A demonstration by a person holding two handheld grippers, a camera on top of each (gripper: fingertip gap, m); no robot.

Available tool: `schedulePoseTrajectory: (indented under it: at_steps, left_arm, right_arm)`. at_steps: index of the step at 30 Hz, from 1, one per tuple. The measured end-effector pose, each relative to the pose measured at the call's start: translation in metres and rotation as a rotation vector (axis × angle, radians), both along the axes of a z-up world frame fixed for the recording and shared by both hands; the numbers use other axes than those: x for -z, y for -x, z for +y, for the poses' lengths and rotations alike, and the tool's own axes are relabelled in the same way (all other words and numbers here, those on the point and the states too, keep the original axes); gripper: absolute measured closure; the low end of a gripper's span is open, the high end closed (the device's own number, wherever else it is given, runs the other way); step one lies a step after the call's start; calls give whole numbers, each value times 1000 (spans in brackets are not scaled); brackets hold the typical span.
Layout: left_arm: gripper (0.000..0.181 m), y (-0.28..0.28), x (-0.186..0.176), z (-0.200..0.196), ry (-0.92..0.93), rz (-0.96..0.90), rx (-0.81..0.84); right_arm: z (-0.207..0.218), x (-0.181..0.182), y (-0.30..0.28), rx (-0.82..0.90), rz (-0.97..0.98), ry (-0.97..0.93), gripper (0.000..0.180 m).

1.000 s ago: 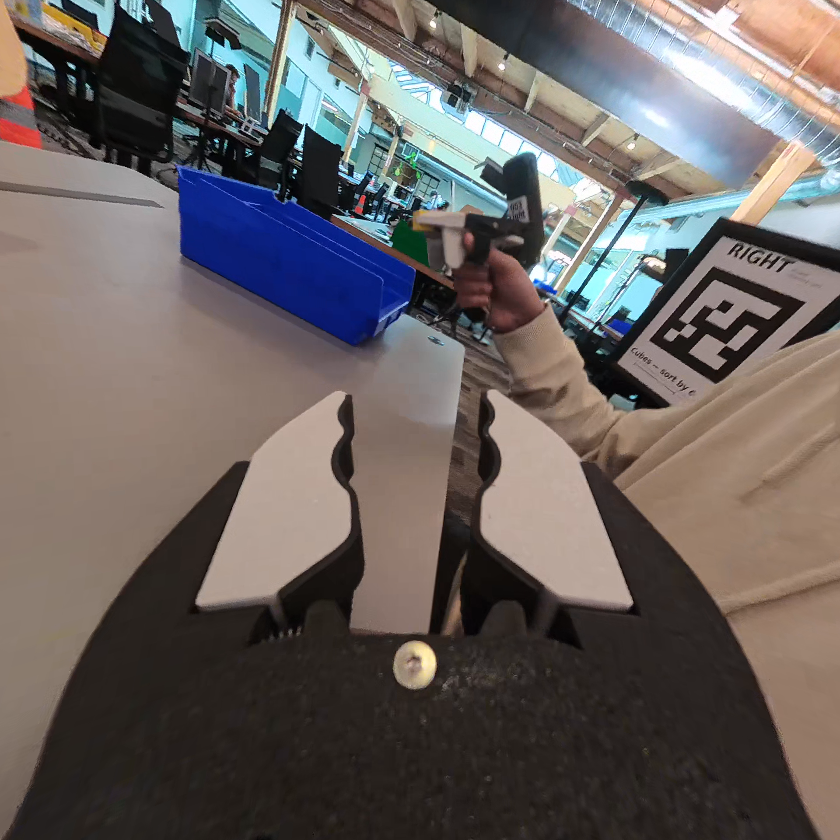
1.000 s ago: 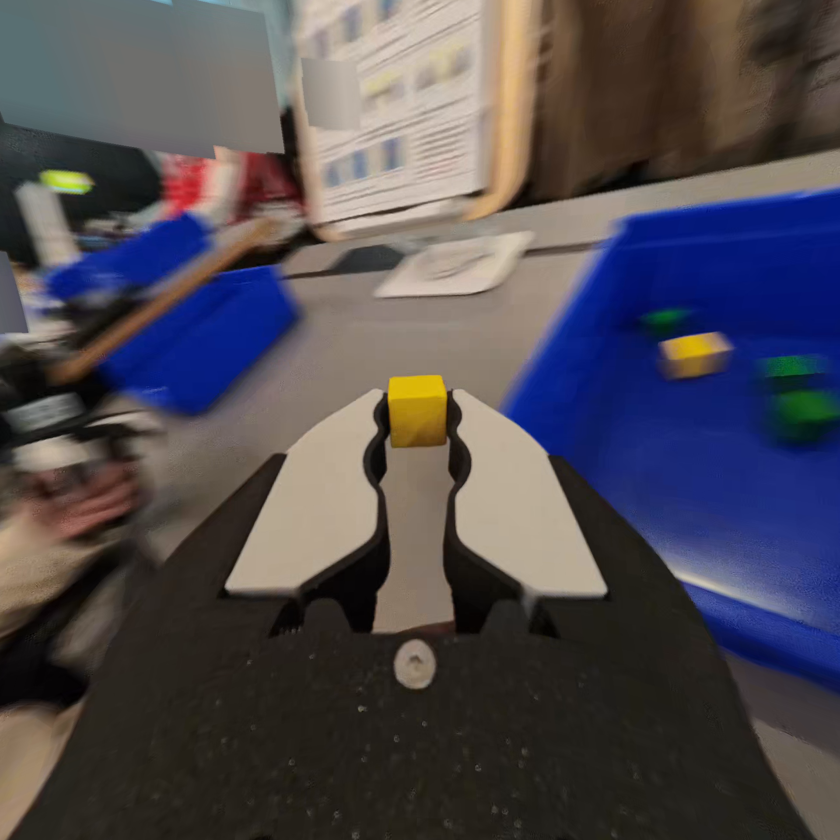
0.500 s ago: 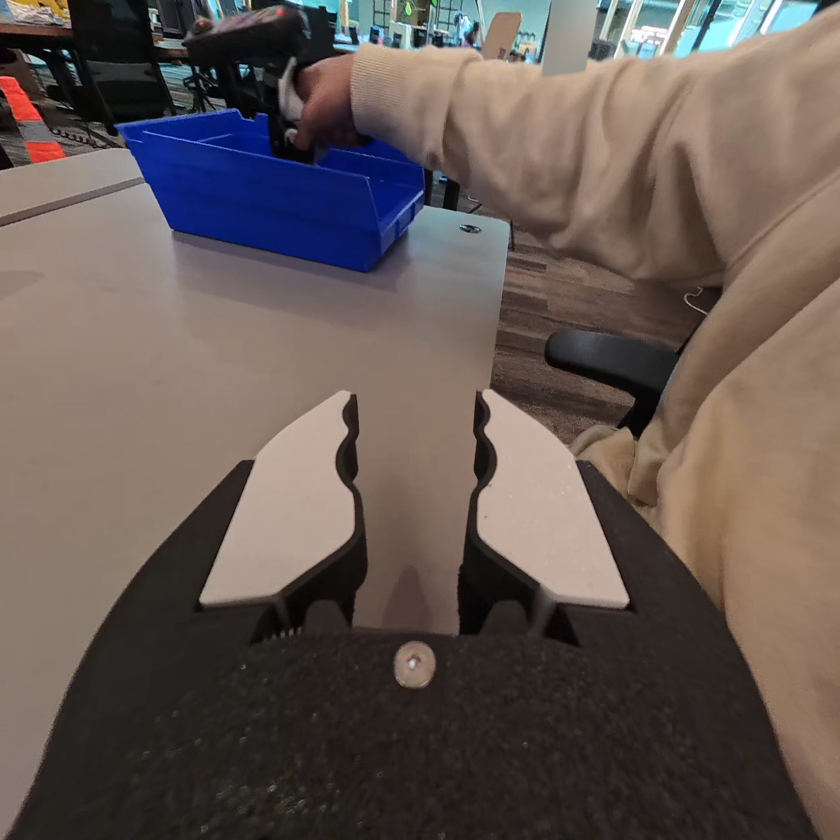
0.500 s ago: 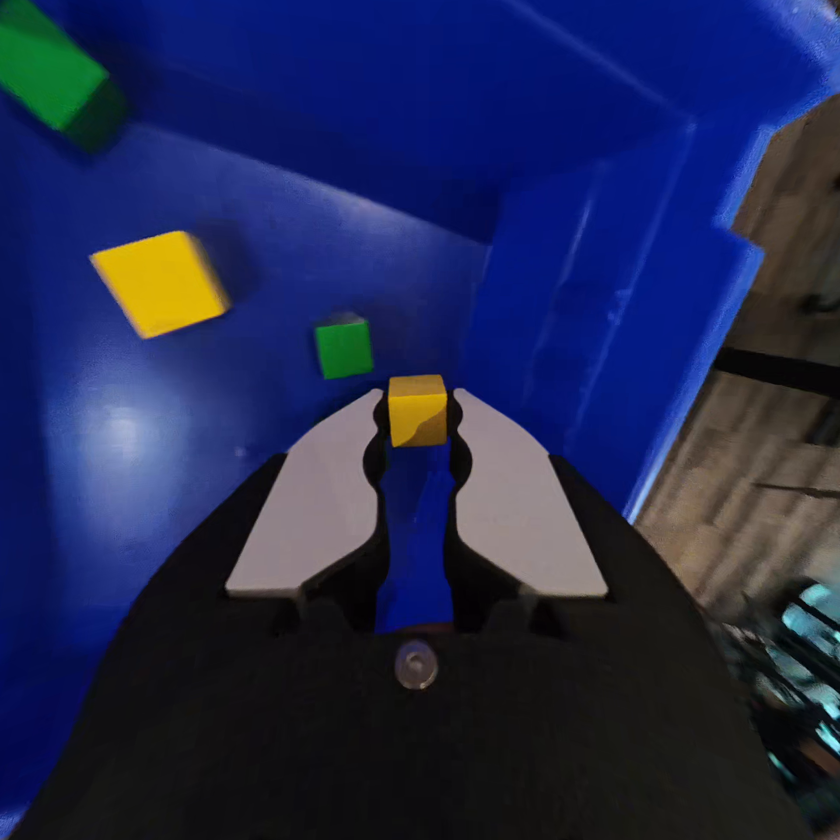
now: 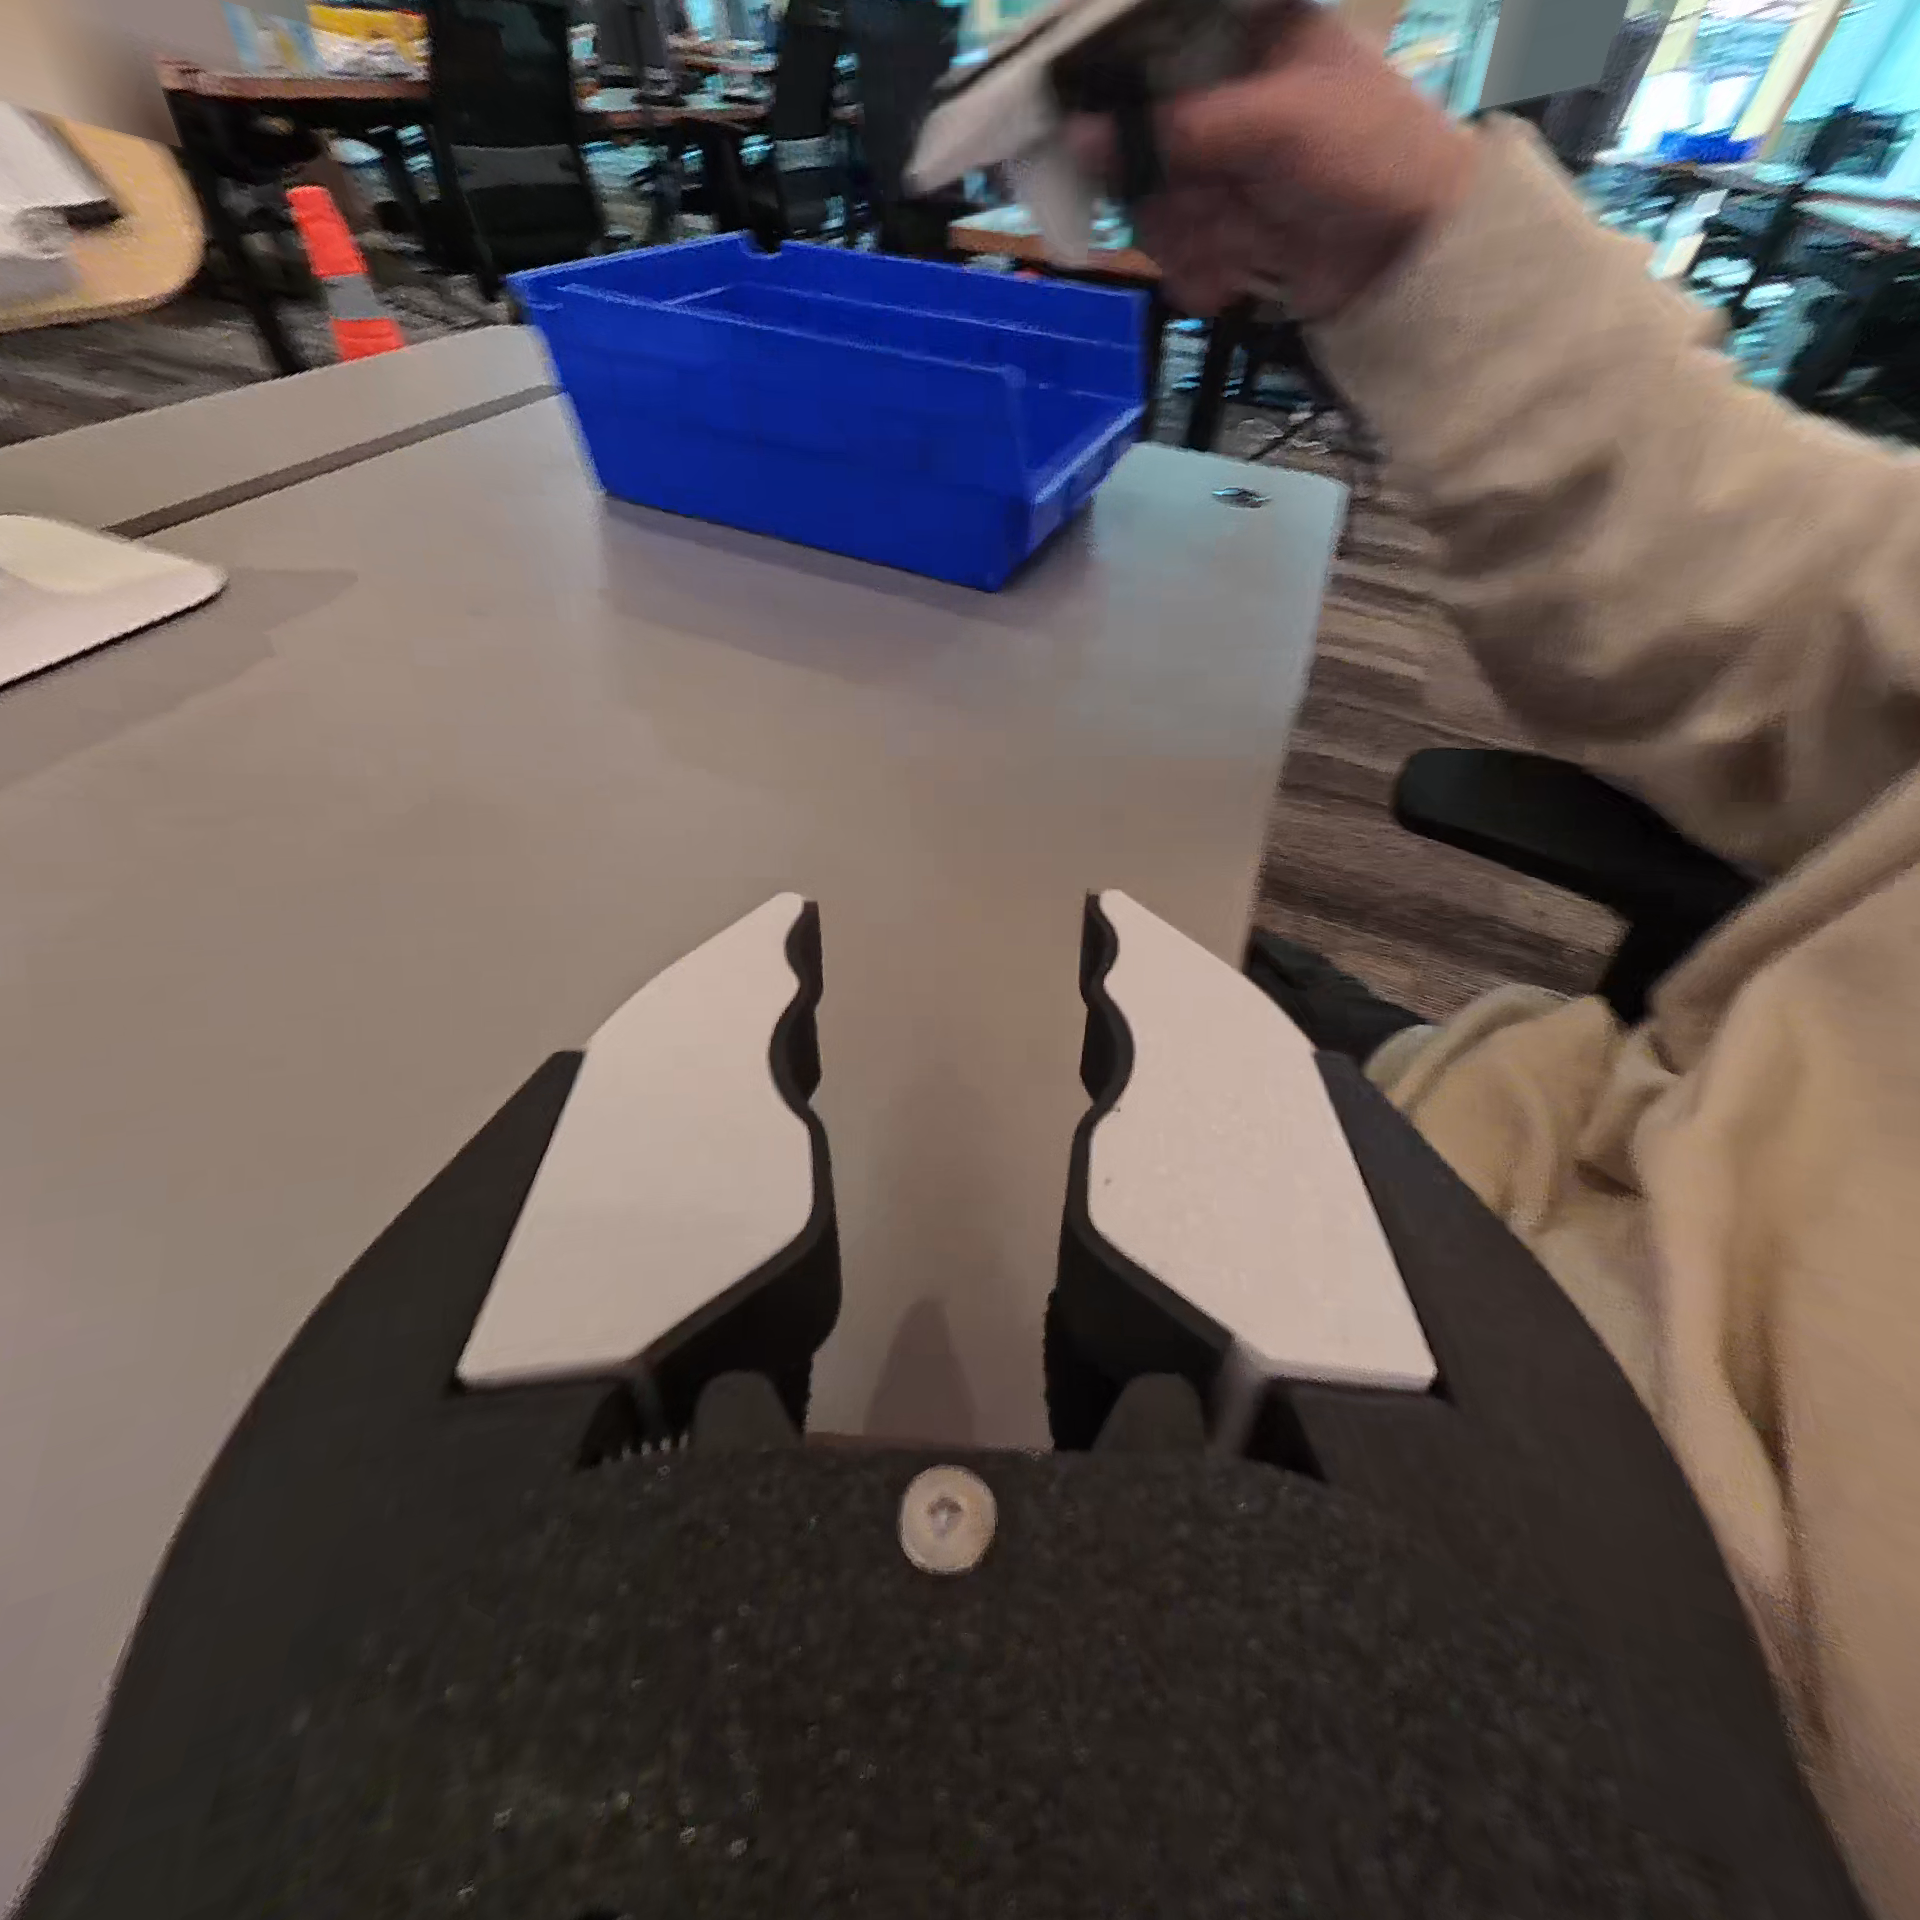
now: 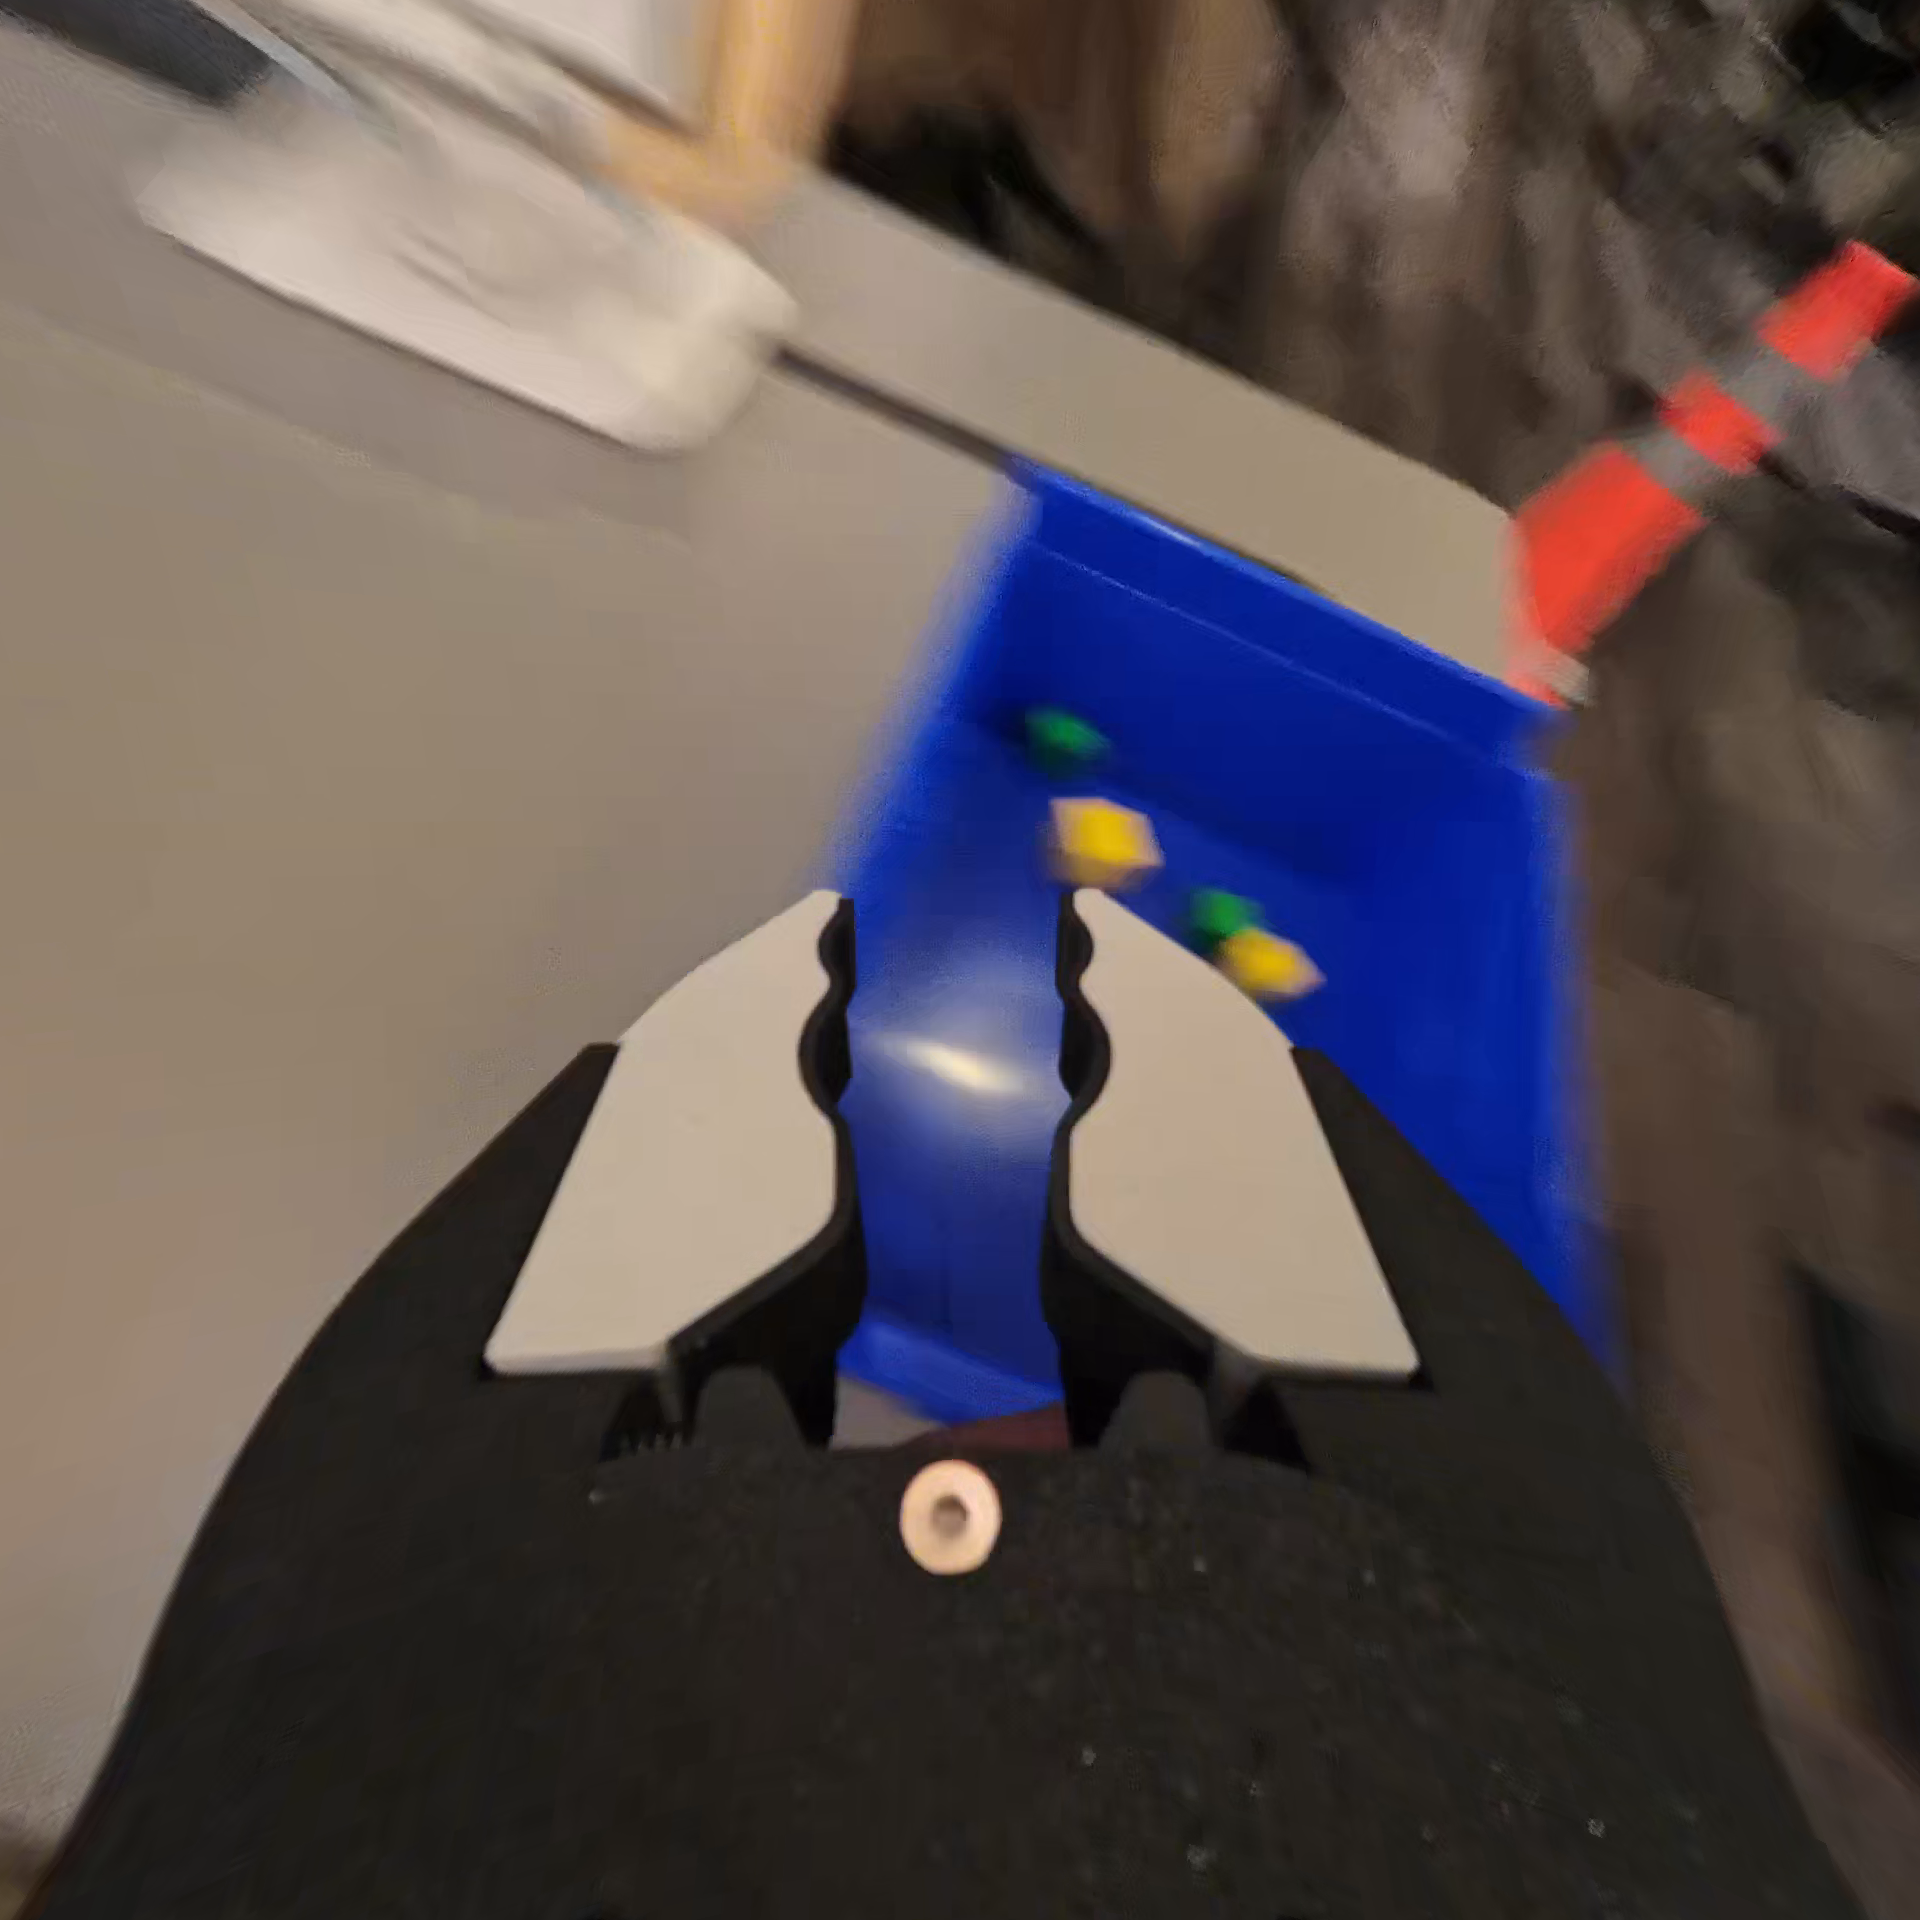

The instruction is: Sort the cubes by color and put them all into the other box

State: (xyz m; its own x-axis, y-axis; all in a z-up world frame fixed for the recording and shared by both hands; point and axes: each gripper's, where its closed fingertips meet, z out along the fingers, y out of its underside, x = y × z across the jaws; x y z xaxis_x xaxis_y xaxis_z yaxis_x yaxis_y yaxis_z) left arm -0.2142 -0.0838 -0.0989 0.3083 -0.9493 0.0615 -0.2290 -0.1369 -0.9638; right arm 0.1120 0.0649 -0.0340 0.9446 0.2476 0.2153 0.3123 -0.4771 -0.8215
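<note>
The grey bench (image 5: 436, 790) carries a blue box (image 5: 831, 416) near its far edge, seen from the left tool (image 5: 948, 914), which hangs low over the bench surface with its jaws set wide and nothing between them.

In the right wrist view the box (image 6: 1455, 935) lies open below and ahead of the right tool (image 6: 954, 914), whose jaws also stand apart and empty, tilted down toward the box floor. The frame is smeared, so fine detail is lost.

On that floor sit four cubes: a green cube (image 6: 1060, 738) by the far wall, a yellow cube (image 6: 1101, 842) just nearer, then a second green cube (image 6: 1221, 914) touching or nearly touching a second yellow cube (image 6: 1262, 966).

Judging by look (small, sharp-edged, solid-coloured), they should be light, rigid and not fragile. A pinch across two opposite flat faces looks best; a corner-to-corner hold would likely let one twist out.

From the left view, the person's hand (image 5: 1278, 177) holds the right tool raised above and just beside the box, sleeve (image 5: 1621, 499) stretched across.
</note>
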Motion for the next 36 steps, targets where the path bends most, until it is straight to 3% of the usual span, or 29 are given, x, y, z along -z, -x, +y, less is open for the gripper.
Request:
schedulePoseTrajectory:
  at_steps: [3,5,13,17,20,24,30,36]
  left_arm:
    - [132,14,9,26,2,65,-157]
    - [131,20,10,35,20,70,-210]
    - [129,49,3,44,76,46,-285]
    - [131,90,-27,56,73,46,-362]
    - [132,157,-56,107,74,122,-593]
    - [125,253,-47,211,162,366,-920]
    - [129,281,32,324,492,436,-964]
    - [129,282,70,364,578,469,-956]
  right_arm:
    - [-76,4,122,-379,435,-164,149]
    - [-110,22,166,-462,600,-197,149]
    - [-130,48,192,-510,432,-234,150]
    - [-126,55,186,-498,428,-207,150]
    - [-123,53,183,-495,491,-185,150]
    - [-118,53,186,-516,600,-124,150]
    - [-113,59,193,-523,625,-56,150]
    - [-114,66,191,-506,546,-66,151]
